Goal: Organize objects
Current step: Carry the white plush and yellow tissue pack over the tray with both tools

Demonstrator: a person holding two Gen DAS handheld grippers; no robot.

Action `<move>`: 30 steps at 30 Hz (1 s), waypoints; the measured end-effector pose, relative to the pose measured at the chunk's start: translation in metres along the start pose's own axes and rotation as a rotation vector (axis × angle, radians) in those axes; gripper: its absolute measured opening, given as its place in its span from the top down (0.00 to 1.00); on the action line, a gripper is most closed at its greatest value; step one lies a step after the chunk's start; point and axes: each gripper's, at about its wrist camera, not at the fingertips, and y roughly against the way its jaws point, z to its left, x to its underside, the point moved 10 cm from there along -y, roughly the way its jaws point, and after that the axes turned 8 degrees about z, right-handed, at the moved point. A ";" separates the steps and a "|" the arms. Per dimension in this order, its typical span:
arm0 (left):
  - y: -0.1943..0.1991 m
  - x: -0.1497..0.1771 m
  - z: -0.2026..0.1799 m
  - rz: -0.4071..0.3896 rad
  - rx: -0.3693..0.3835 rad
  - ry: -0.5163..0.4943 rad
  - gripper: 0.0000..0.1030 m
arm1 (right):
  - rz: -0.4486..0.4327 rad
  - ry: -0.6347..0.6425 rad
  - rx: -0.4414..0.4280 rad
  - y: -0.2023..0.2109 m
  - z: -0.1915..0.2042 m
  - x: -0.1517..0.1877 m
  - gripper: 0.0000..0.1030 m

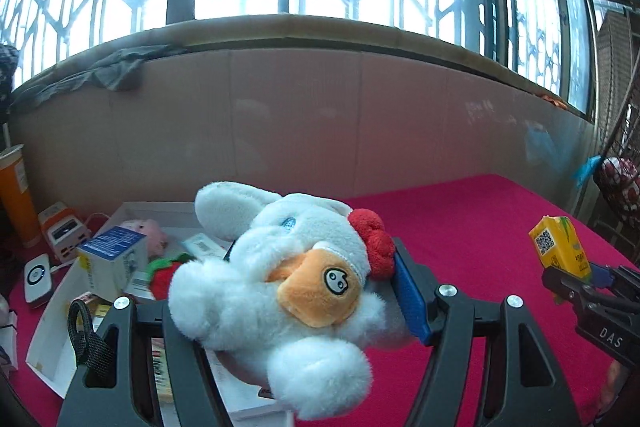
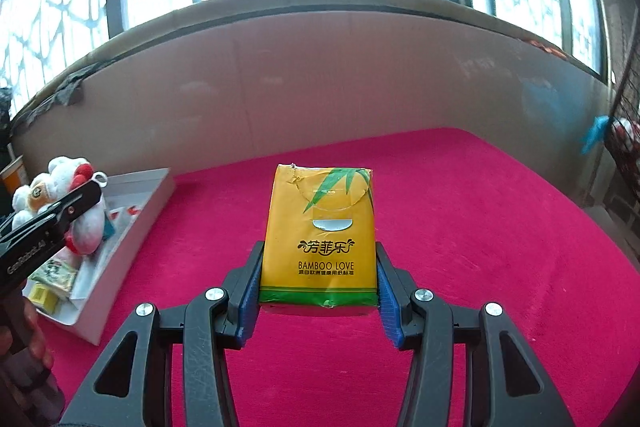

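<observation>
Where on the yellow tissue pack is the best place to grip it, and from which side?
Across its two narrow long edges near the green-banded end, coming in from that end along its length. The tissue pack is flat and rectangular, so parallel sides suit flat pads. The right gripper already holds it this way, its blue pads squarely on both edges above the red cloth.

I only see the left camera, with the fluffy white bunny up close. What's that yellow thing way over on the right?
Observer: A yellow tissue pack, printed BAMBOO LOVE with green leaves.
Operator: Is it lying on the red cloth?
Observer: No, the right gripper squeezes it between blue pads, above the red cloth.
Operator: Where's my bunny from there?
Observer: The bunny is far left, clamped in the left gripper over the white box.
</observation>
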 end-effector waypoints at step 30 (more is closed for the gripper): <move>0.018 0.001 0.119 0.018 -0.086 0.189 0.34 | -0.019 0.248 -0.154 0.007 0.170 -0.045 0.48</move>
